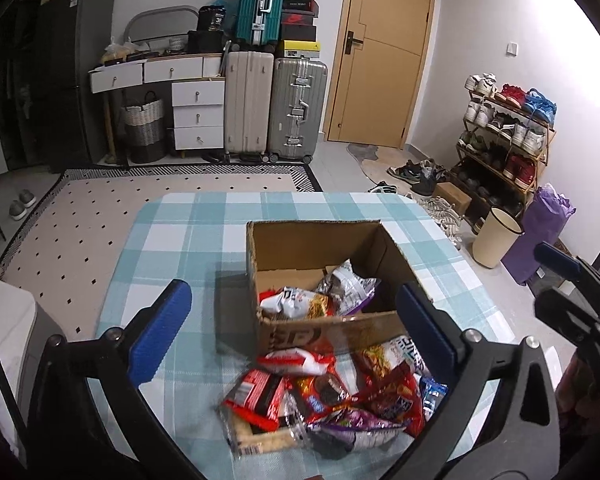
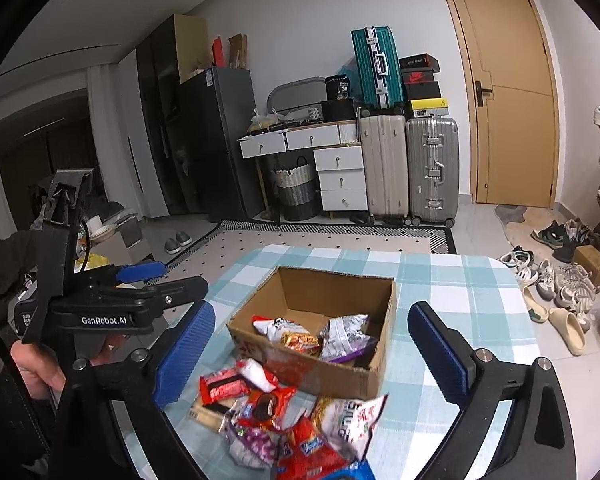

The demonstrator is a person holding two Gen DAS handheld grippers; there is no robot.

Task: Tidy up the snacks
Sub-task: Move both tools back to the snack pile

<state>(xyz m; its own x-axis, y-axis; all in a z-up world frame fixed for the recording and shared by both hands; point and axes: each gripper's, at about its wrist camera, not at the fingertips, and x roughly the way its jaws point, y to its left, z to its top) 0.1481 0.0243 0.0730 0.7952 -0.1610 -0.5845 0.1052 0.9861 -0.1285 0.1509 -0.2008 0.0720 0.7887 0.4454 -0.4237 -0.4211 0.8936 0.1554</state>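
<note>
Checked tabletop (image 1: 172,232) | cardboard box (image 1: 324,240) at centre, two packets inside | snack pile (image 1: 332,396) loose against box's near wall | left claw (image 1: 296,320) spread, empty | right claw (image 2: 312,344) spread, empty

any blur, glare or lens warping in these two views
Left wrist view: strong fisheye bowing at the door, black corners, the near snack pile is smeared, and the box casts a soft shadow to its left. Right wrist view: same warping, sharper packets, and no strong glare on the tablecloth.
</note>
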